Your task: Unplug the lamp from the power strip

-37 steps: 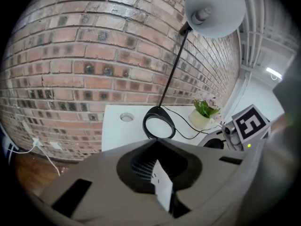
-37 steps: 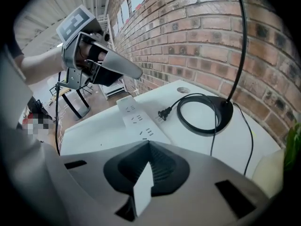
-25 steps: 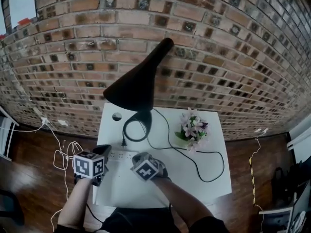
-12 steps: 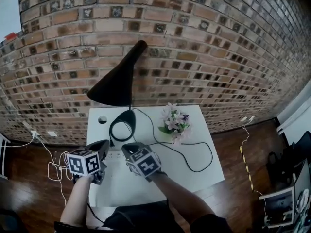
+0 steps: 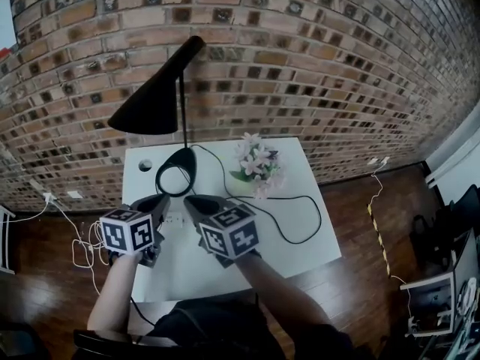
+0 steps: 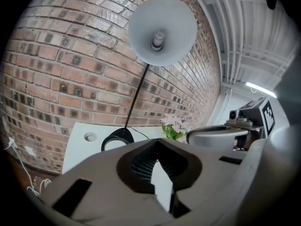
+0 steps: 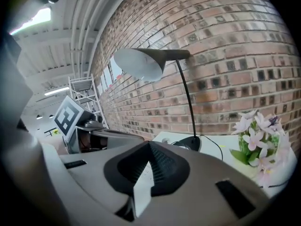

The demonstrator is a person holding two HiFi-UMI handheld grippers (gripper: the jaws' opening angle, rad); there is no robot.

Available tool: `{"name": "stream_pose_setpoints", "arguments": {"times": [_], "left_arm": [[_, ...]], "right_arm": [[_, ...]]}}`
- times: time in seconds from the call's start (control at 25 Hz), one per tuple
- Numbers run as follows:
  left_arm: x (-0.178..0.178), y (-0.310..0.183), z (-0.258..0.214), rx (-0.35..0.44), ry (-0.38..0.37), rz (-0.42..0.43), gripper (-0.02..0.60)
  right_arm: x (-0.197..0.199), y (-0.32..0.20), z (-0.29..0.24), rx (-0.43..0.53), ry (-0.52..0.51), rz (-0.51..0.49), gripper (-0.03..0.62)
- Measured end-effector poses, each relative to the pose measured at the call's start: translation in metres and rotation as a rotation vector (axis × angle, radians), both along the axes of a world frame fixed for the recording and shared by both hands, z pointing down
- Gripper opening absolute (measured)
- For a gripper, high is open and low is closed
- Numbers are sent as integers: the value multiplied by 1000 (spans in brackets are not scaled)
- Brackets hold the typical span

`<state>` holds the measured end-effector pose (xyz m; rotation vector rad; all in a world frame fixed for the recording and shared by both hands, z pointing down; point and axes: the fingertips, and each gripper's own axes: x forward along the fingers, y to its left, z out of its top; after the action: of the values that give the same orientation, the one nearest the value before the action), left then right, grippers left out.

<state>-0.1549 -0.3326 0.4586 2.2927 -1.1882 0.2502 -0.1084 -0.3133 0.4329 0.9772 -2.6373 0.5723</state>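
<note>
A black lamp [image 5: 154, 111] stands at the back of the white table [image 5: 300, 201], its round base [image 5: 176, 178] near the wall. The lamp's black cord [image 5: 300, 223] loops across the table's right half; its plug end is hidden. A short bit of the white power strip [image 5: 174, 220] shows between my grippers. My left gripper [image 5: 157, 199] and right gripper [image 5: 191, 199] hover side by side above the table's front left, both shut and holding nothing. The left gripper view looks up into the lamp shade [image 6: 162, 29]; the right gripper view shows the shade [image 7: 141, 62] from the side.
A pot of pink flowers [image 5: 255, 163] stands right of the lamp base. A round hole [image 5: 145, 165] is in the table's back left corner. White cables [image 5: 82, 246] lie on the wooden floor at the left. A brick wall [image 5: 300, 66] is behind the table.
Both grippers have risen closer to the head camera, and the right one has drawn in beside the left. The head view has shifted, so the table sits further left. Both jaws stay shut.
</note>
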Motion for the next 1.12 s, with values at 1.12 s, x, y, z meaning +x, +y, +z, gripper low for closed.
{"name": "stream_pose_setpoints", "arguments": {"times": [1.12], "left_arm": [[132, 76, -85, 277, -159, -190, -8]], "right_arm": [[141, 83, -34, 62, -142, -92, 0]]}}
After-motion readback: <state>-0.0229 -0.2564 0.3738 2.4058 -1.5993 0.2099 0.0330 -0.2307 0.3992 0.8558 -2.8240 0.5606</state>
